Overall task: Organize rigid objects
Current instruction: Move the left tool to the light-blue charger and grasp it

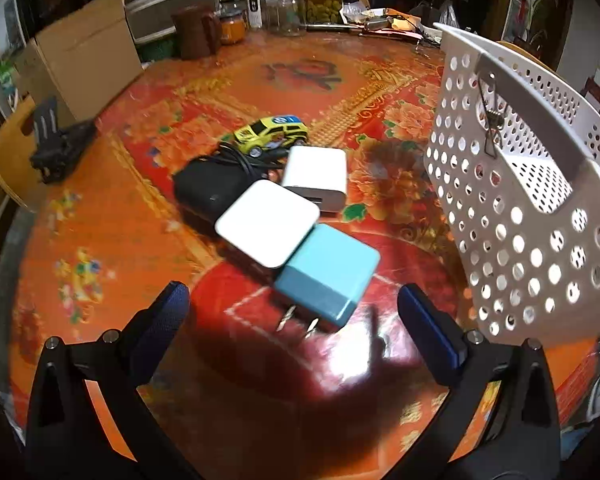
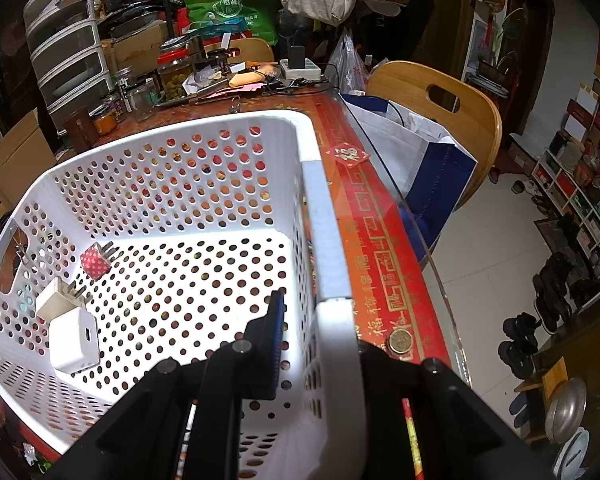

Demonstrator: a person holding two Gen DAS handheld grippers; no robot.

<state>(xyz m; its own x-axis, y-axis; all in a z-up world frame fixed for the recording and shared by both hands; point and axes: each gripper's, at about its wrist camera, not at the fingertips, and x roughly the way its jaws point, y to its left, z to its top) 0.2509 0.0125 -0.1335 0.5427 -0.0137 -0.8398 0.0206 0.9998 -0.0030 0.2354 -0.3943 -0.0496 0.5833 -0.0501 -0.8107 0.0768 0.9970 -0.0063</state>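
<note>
Left gripper (image 1: 294, 320), jaws spread and empty, poised over teal charger (image 1: 328, 276) mid-table beside white basket (image 1: 520, 240), whose rim right gripper (image 2: 320, 344) pinches; step: fetching; next: straddle charger, close.

Pickle jar (image 1: 325, 0), cardboard box (image 1: 88, 56), wooden chair (image 2: 440, 116)
</note>
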